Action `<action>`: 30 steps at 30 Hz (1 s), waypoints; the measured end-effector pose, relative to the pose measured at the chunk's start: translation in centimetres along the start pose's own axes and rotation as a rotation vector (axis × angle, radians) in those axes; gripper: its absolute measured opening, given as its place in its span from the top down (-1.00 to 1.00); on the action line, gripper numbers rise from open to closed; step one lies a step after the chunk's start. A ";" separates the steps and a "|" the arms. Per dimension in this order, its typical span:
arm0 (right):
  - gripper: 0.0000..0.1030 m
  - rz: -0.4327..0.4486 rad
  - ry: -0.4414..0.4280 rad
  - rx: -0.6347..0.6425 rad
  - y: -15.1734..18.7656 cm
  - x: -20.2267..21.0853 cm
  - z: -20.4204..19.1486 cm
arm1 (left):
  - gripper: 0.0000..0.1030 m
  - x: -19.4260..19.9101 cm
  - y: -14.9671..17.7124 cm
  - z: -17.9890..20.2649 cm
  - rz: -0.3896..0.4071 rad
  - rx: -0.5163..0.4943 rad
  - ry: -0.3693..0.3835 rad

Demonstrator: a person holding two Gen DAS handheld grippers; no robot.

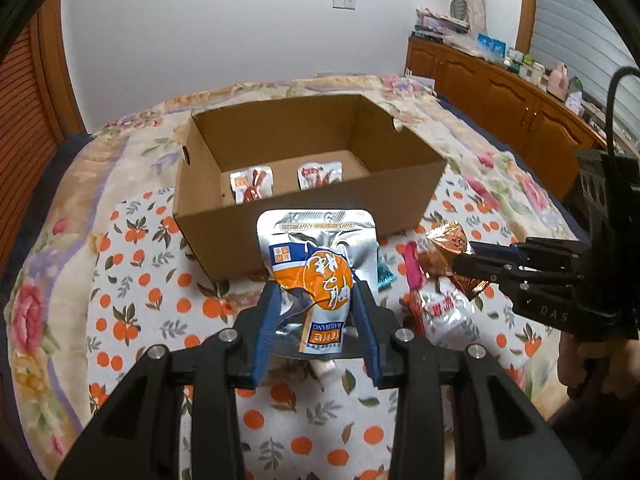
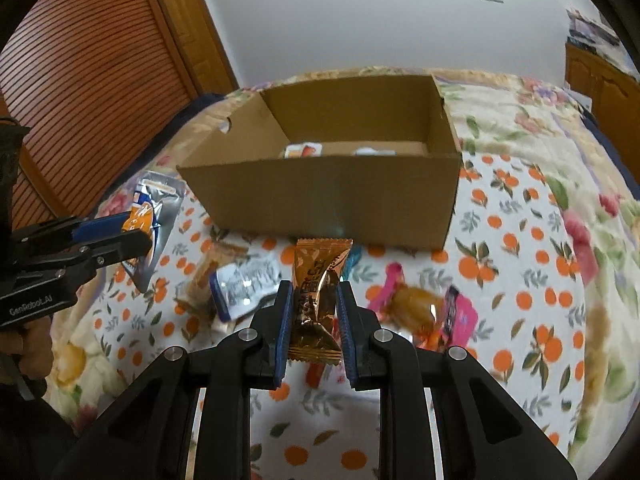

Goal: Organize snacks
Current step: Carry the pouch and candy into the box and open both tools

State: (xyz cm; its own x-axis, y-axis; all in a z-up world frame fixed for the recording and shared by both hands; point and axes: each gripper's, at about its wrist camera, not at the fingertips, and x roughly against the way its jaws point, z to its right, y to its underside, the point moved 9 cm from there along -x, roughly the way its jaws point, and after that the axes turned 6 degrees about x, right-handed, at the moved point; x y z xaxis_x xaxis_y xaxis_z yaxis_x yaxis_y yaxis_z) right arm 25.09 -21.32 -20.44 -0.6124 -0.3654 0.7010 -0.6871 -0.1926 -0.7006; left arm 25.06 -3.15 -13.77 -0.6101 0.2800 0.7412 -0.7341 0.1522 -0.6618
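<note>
The left gripper (image 1: 316,300) is clamping a silver and orange snack pouch (image 1: 316,264) between its blue pads, holding it upright above the bedspread (image 1: 132,280) and just in front of the near wall of an open cardboard box (image 1: 304,216). Two small packets (image 1: 288,182) are lying on the box floor near that wall. To the right, the right gripper (image 1: 464,264) is reaching in from the side, closed on a brown candy wrapper (image 1: 452,248), and a hand (image 1: 576,364) is gripping its handle; under it, loose snacks (image 1: 436,308) are lying in a heap on the cloth. In the right wrist view, the right gripper (image 2: 314,300) is pinching the brown candy wrapper (image 2: 318,280) tightly, the wrapper standing on end between the pads, in front of the cardboard box (image 2: 320,196). The left gripper (image 2: 146,232) is showing at the left edge, holding the snack pouch (image 2: 154,216) off the bedspread (image 2: 520,264). More loose snacks (image 2: 244,288) are lying scattered and blurred on the cloth between the grippers and to the right.
</note>
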 end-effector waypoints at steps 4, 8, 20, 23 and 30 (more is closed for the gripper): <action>0.62 0.021 -0.003 0.014 -1.7 -0.7 0.5 | 0.31 -0.6 -1.4 -1.0 0.031 0.024 -0.009; 0.62 0.041 -0.002 0.029 -3.0 -1.5 1.2 | 0.31 -1.2 -2.9 -2.0 0.054 0.051 -0.018; 0.61 0.112 -0.011 0.042 -8.5 -1.0 3.2 | 0.31 -2.0 -8.3 -2.7 0.129 0.072 -0.012; 0.61 0.120 0.002 0.058 -10.2 -1.5 3.3 | 0.31 -2.7 -9.8 -3.3 0.149 0.078 -0.021; 0.61 0.122 0.007 0.058 -13.5 -4.1 3.3 | 0.31 -6.3 -11.5 -5.5 0.138 0.110 -0.029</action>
State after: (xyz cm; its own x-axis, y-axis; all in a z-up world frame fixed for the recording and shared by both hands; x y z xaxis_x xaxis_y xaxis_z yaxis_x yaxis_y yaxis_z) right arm 38.17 -20.25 -14.33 -0.6932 -0.3831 0.6105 -0.5833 -0.1995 -0.7874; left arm 39.01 -1.47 -11.41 -0.7146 0.2638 0.6479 -0.6697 0.0094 -0.7426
